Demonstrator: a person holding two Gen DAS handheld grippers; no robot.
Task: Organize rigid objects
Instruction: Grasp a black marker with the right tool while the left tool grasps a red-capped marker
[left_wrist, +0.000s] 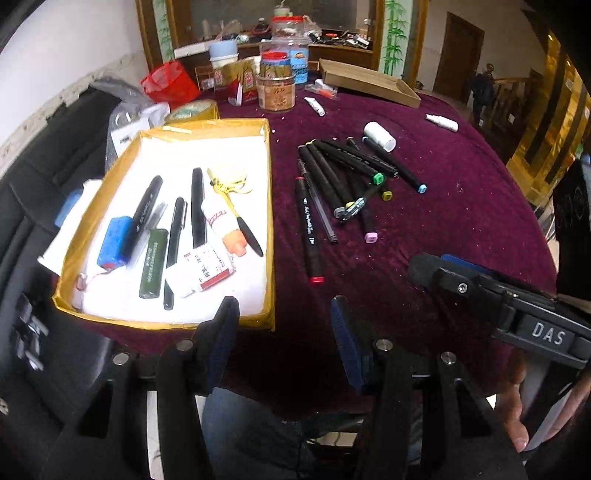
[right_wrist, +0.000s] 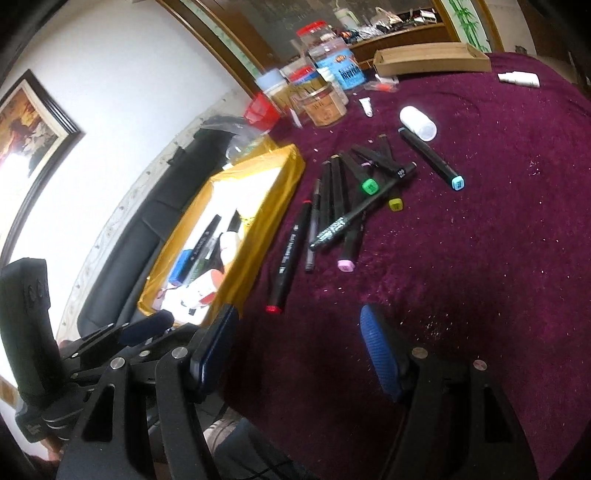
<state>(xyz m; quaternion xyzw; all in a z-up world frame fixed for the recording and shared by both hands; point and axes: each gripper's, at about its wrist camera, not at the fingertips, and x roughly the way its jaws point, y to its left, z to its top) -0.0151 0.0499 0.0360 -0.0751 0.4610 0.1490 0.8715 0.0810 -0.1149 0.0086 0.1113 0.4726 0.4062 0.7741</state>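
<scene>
A gold tray (left_wrist: 271, 177) lined in white sits on the purple cloth and holds several pens, a blue battery pack (left_wrist: 114, 240), a green cylinder (left_wrist: 153, 267) and a white box (left_wrist: 201, 273). To its right lies a loose pile of black markers (left_wrist: 347, 181) with coloured caps, a red-capped marker (left_wrist: 308, 236) nearest the tray. A white bottle (left_wrist: 379, 136) lies beyond the pile. My left gripper (left_wrist: 282, 310) hovers open over the tray's near right corner, holding nothing. My right gripper (right_wrist: 299, 325) stands open and empty above bare cloth, short of the red-capped marker (right_wrist: 288, 262) and the pile (right_wrist: 347, 206).
Jars (left_wrist: 277, 85), a red bag (left_wrist: 170, 83) and a tape roll (left_wrist: 192, 110) crowd the table's far side. A flat cardboard box (left_wrist: 369, 83), a small tube (left_wrist: 314, 106) and a white spray bottle (left_wrist: 441, 122) lie behind the markers. A black chair (right_wrist: 147, 229) stands left of the tray.
</scene>
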